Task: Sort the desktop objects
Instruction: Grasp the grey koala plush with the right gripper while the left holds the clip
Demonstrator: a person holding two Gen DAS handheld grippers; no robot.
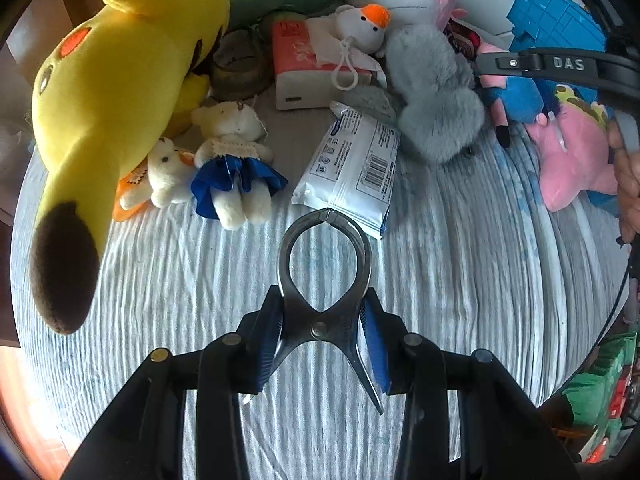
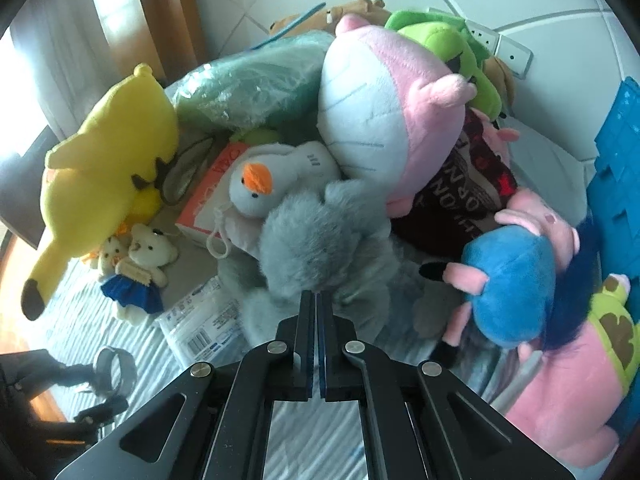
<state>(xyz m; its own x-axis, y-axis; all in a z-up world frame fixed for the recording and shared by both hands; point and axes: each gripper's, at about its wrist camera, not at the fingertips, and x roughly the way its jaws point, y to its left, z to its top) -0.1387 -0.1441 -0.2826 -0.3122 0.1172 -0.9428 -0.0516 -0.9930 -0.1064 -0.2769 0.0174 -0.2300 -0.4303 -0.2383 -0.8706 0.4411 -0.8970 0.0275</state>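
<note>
The left gripper (image 1: 326, 332) is matte black: two broad angular arms with slot-shaped cut-outs, joined by linkage bars with round silver rivet heads, and ribbed blue pads on the inner faces of its fingers (image 1: 372, 332). The right gripper (image 2: 316, 340) is built the same way, black with triangular cut-outs in its outer plates, four silver rivets across the linkage, and thin blue ribbed pads lining the fingers (image 2: 306, 340). In the left wrist view its black side bar carries pale letters reading DAS, with a thin black cable beside it
</note>
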